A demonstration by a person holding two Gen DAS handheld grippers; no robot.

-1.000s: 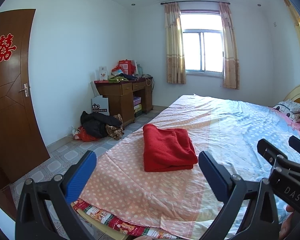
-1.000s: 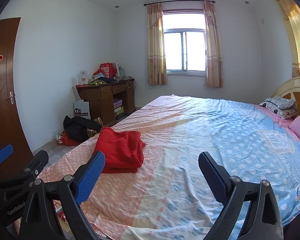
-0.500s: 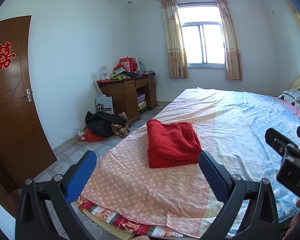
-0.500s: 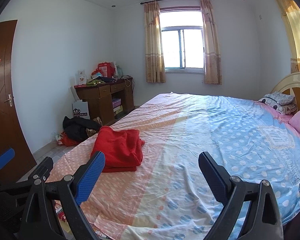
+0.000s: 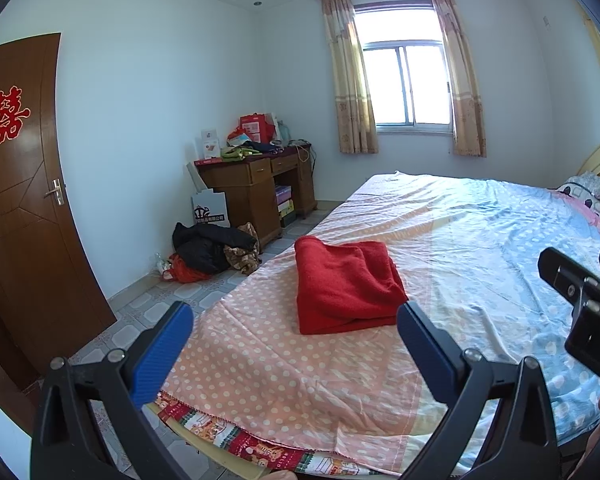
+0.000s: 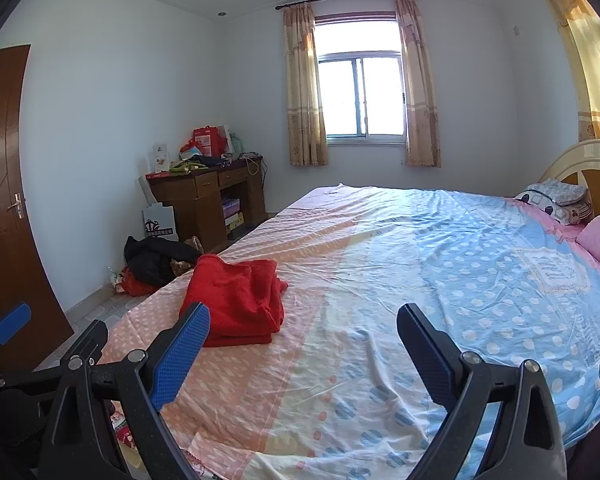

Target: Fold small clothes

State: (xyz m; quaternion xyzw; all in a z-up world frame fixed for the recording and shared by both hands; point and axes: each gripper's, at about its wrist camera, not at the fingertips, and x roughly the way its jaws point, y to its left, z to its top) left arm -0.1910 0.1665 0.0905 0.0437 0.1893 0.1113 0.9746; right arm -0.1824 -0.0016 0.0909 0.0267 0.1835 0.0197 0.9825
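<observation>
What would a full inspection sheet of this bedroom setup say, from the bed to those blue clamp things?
Surface: bed sheet, pink dotted near side, blue dotted further over, wrinkled but flat.
Job's things: red garment, folded into a bundle, lying on the pink part near the bed's edge.
Clutter: dark clothes pile on the floor; boxes and bags atop the wooden desk.
Grippers: left gripper open, holding nothing; right gripper open, holding nothing; neither touches the garment.
Cables: a thin cord hangs at the desk's far end; nothing seen on the bed.
Surroundings: brown door shut, curtained window, pillows by the headboard.
</observation>
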